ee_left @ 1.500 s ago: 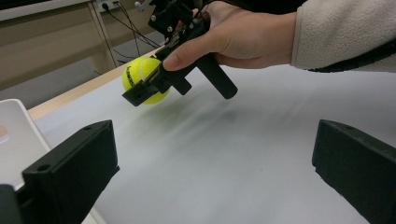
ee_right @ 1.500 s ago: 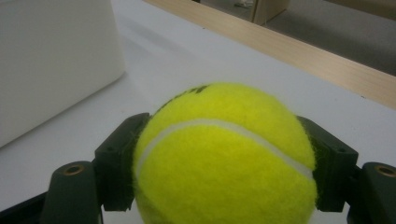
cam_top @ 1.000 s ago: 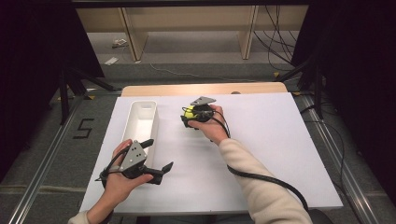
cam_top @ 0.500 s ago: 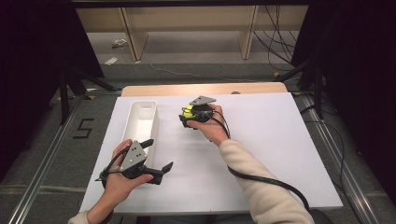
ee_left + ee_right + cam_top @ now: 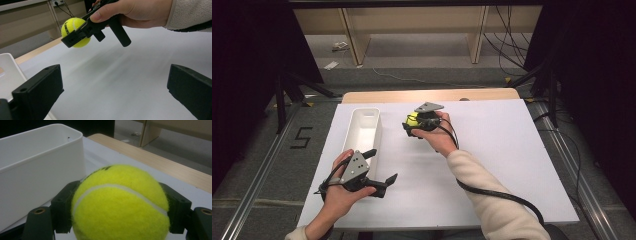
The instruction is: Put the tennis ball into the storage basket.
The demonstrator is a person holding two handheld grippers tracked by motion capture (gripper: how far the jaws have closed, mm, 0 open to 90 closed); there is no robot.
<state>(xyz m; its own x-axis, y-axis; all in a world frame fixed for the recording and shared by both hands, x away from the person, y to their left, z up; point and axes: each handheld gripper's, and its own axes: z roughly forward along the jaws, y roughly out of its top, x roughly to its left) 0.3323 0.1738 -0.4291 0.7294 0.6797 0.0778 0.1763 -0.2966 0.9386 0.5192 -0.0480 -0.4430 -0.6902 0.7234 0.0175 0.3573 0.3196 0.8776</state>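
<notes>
While the right hand-held gripper (image 5: 408, 125) is held above the bench (image 5: 512, 165), its jaws are clamped on a yellow tennis ball (image 5: 412, 119), one pad pressed to each side, as seen close up in the right gripper view (image 5: 120, 205). The ball is carried clear of the bench surface, just beside the white bin (image 5: 362, 132), at about 3 o'clock from the bin's far half in the high view. In the left gripper view the ball (image 5: 72, 30) is seen pinched between the black jaws of the right hand-held gripper (image 5: 77, 37), with the person's right hand (image 5: 135, 12) wrapped round the grip.

The left hand-held gripper (image 5: 379, 170) is held at roughly 7 o'clock from the ball, near the bench's front edge, just beside the near end of the bin. Its jaws are spread wide with nothing between them; only bare white bench is seen in the gap in its own view (image 5: 115, 85). The person's left hand (image 5: 339, 187) is closed round its body.

The bin is laid lengthwise toward 12 o'clock on the left part of the bench, and its inside looks empty as far as can be seen. A bare wooden strip (image 5: 427, 95) is exposed along the bench's far edge.
</notes>
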